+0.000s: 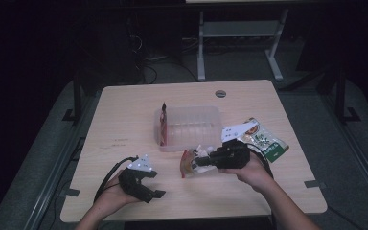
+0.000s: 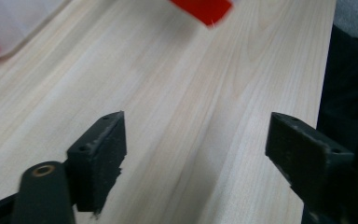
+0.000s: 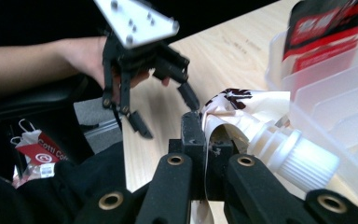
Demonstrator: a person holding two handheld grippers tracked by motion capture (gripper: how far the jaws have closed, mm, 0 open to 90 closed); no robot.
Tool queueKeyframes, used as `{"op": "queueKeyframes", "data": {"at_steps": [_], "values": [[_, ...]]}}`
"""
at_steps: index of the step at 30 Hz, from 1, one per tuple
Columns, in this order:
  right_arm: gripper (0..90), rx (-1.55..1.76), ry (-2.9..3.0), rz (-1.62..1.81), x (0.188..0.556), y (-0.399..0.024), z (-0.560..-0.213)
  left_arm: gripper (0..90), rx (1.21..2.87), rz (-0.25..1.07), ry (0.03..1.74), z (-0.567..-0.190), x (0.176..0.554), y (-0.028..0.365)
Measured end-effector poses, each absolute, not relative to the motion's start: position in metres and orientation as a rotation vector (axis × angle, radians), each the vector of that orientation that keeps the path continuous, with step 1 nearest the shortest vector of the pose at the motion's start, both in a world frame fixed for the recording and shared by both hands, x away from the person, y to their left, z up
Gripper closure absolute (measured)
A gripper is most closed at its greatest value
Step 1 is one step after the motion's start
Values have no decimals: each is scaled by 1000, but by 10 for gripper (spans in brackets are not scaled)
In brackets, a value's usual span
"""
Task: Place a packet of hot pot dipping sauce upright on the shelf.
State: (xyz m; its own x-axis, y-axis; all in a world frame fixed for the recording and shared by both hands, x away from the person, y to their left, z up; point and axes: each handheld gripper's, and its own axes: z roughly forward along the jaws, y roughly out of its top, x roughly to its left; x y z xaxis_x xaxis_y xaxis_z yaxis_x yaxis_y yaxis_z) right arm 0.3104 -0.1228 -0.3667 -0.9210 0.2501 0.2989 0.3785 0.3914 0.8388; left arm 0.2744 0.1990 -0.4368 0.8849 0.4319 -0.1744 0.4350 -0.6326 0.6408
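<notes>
Soft, light spouted pouch (image 3: 242,126), probably slippery film, pinched by its top edge in the closed jaws of the right gripper (image 3: 208,154), just beside the clear tray (image 1: 191,125). Better hold near the stiff cap. Left gripper (image 2: 193,154) open, empty, over the surface (image 1: 124,129).

Worktop (image 1: 124,120): pale wood grain, w/ a small grey round cap at far edge. Bin (image 1: 191,125) at centre: clear, milky plastic, ribbed floor. Packet (image 1: 163,122) against its left wall: red w/ a black top & white lettering. Pouch (image 3: 242,116) in right hand-held gripper (image 3: 205,140): cream w/ dark brown print, white ribbed screw cap; red-orange edge in high view. Bag (image 1: 266,141) at right: white & green w/ an orange patch. Both hand-held grippers black w/ brass-coloured pivots; left hand-held gripper (image 1: 146,184) has a pale grey plate on top. Floor (image 1: 38,158): dark grey.
</notes>
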Motion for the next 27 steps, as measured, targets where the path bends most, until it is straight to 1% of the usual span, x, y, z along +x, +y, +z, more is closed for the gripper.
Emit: {"op": "queueKeyframes", "data": {"at_steps": [7,19,27], "values": [[896,-580,-2539,-1587,324,-122,-353,139,2358,0,600,-438,274,197],[896,-606,-2566,-1635,350,-122,-328,134,2370,9,602,-440,276,196],[896,-606,-2594,-1634,369,-114,-318,135,2360,-3,605,-440,276,196]]}}
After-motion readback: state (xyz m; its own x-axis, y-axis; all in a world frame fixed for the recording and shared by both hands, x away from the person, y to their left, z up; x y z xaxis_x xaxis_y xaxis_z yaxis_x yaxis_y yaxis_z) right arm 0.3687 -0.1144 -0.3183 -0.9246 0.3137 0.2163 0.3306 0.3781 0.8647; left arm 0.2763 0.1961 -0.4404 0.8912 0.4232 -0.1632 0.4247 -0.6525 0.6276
